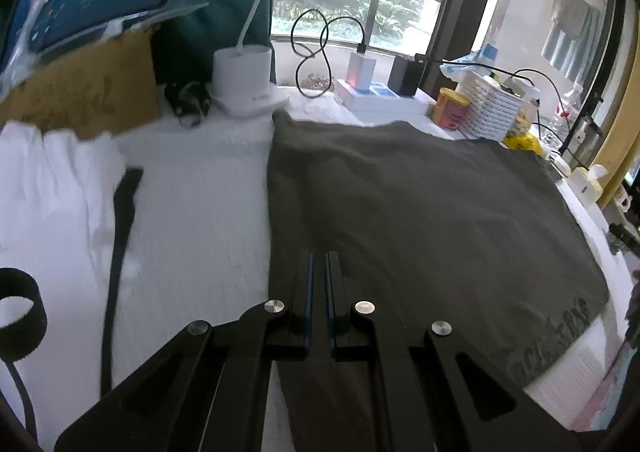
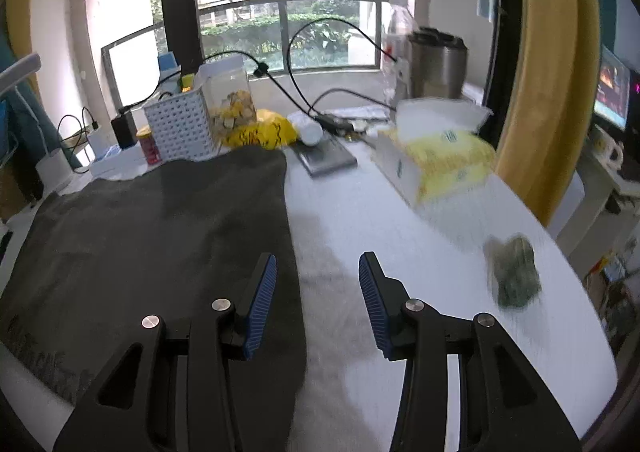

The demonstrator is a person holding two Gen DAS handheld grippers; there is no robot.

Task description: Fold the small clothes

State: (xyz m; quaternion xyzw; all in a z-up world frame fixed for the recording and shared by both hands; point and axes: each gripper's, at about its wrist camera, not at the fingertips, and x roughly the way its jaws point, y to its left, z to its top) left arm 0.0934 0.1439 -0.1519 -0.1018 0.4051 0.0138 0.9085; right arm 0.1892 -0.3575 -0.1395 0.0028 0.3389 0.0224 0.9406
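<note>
A dark grey garment (image 1: 420, 212) lies spread flat on the white table (image 1: 200, 212), with pale printed lettering (image 1: 548, 336) along its near edge. My left gripper (image 1: 319, 256) hovers over the garment's left side, just inside its edge. Its jaws are shut and I see no cloth pinched between them. In the right wrist view the same garment (image 2: 160, 232) fills the left half. My right gripper (image 2: 318, 258) stands open over the garment's right edge, one finger above the cloth and the other above bare table (image 2: 420, 232). Nothing sits between its pads.
White cloth (image 1: 40, 192), a black strap (image 1: 120, 232) and a cardboard box (image 1: 80, 92) lie left. A lamp base (image 1: 244, 84), chargers, a tin (image 1: 450, 108) and a white basket (image 2: 180, 128) line the back. A yellow tissue pack (image 2: 440, 160) and a green crumpled lump (image 2: 516, 272) sit right.
</note>
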